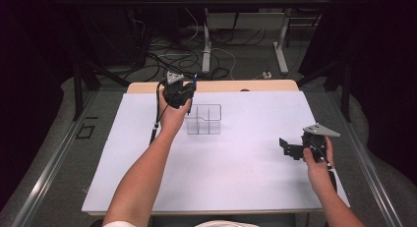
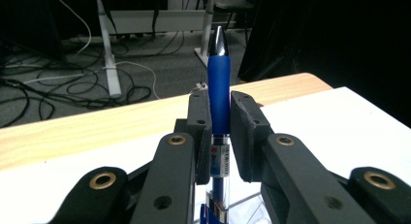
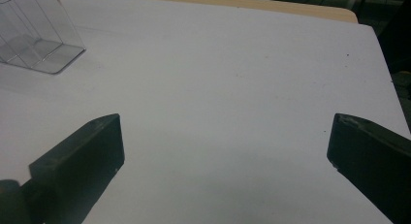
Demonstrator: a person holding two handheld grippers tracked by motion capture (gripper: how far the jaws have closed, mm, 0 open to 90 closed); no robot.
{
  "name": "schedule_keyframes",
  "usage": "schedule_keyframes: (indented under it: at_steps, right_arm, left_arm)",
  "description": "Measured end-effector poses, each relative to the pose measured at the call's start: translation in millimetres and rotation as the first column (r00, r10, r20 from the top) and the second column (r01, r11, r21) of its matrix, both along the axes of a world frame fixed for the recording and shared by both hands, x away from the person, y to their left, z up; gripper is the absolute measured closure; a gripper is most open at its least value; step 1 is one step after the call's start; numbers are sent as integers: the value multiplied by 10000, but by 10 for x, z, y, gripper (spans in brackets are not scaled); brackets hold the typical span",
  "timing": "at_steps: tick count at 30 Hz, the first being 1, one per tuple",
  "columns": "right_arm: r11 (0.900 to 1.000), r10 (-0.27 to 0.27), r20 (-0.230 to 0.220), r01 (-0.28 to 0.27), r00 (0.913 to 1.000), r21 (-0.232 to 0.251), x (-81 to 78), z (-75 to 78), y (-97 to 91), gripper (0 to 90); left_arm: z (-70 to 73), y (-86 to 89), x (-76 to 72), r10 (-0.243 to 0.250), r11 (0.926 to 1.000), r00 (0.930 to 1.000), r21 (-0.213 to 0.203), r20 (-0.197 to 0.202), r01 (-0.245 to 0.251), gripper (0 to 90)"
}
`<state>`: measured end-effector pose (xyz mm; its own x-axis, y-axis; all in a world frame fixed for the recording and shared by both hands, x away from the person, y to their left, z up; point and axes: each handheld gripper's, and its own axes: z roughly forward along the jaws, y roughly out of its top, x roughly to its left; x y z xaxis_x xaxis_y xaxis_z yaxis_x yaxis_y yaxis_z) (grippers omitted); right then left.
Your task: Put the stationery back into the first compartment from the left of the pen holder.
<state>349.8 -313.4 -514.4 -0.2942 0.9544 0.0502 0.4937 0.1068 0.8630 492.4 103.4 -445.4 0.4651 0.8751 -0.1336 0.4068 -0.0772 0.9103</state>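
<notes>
Pen (image 2: 219,83), blue, gripped upright in my left tool (image 2: 219,136), tip up, poised over the clear divided organizer (image 1: 203,120) at the white worktop's (image 1: 236,163) far side, likely for dropping into a compartment. Barrel label present, print too small to read. Right tool (image 3: 225,151): wide apart, empty, resting clear of the work.

The small label on the blue pen (image 2: 219,112) carries print too tiny to read.
</notes>
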Motion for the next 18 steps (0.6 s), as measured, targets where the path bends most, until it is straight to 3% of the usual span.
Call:
schedule_keyframes:
  at_steps: [9, 18]
  right_arm:
    - [9999, 64, 30, -63, 10000, -109, -5, 0, -9, 0]
    - [9999, 102, 21, -102, 9999, -112, -7, 0, -6, 0]
  left_arm:
    - [-95, -3, -12, -25, 10000, 9997, 94, -253, 27, 797]
    - [-100, -27, -33, -177, 9998, 9995, 90, -250, 179, 798]
